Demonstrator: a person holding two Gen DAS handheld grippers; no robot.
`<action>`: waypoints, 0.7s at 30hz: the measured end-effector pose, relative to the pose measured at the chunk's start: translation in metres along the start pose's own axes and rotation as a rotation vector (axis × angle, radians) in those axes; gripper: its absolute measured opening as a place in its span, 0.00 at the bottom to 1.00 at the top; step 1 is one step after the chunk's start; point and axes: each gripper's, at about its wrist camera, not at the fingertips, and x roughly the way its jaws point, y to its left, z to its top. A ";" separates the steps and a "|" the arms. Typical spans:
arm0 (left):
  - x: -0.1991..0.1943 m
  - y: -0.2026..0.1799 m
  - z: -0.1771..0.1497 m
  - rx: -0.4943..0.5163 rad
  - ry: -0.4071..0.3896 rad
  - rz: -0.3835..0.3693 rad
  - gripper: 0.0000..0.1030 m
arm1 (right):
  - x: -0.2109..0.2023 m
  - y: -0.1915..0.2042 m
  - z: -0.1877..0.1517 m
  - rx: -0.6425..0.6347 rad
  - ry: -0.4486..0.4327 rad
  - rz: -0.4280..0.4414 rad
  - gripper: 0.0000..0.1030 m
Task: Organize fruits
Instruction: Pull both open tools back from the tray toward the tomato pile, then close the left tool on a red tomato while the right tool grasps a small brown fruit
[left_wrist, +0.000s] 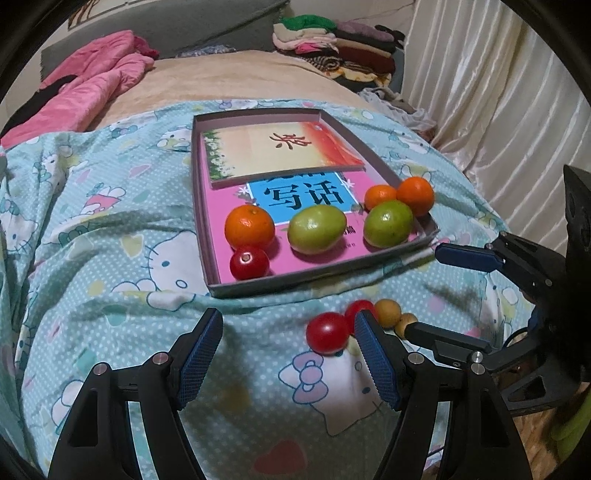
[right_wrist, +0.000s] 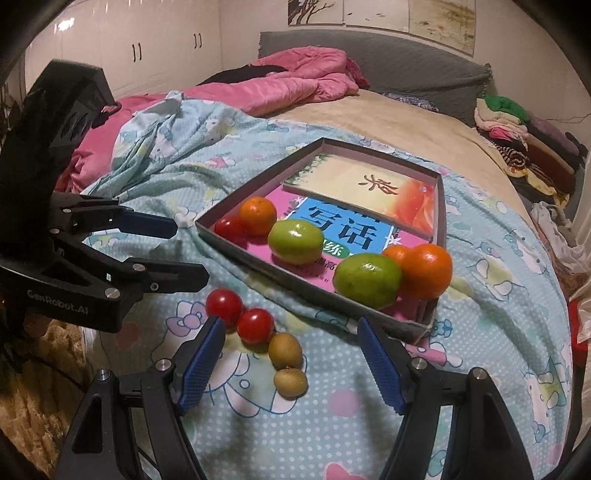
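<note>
sheet (left_wrist: 110, 229): light blue, white dots, cartoon cats | tomatoes (right_wrist: 255, 325): red | tangerines (left_wrist: 249, 226): orange | quilt (right_wrist: 295, 79): pink

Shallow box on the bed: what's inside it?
Inside the box: two books, three oranges, two green fruits and one tomato. The pink book is partly covered by the other book and the fruit.

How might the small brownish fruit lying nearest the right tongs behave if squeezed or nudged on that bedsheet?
The small brownish fruit looks round, so it would probably roll if nudged. The soft, wrinkled bedsheet may slow it. Being small between the widely open right tongs, it could slip sideways unless centred first.
</note>
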 end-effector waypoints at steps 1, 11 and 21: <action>0.000 0.000 0.000 0.003 0.001 -0.001 0.73 | 0.001 0.001 0.000 -0.004 0.003 0.000 0.71; 0.007 -0.007 -0.004 0.031 0.041 -0.004 0.73 | 0.010 0.003 -0.004 -0.021 0.051 0.000 0.71; 0.021 -0.009 -0.009 0.037 0.102 -0.031 0.73 | 0.024 0.003 -0.009 -0.031 0.127 -0.039 0.70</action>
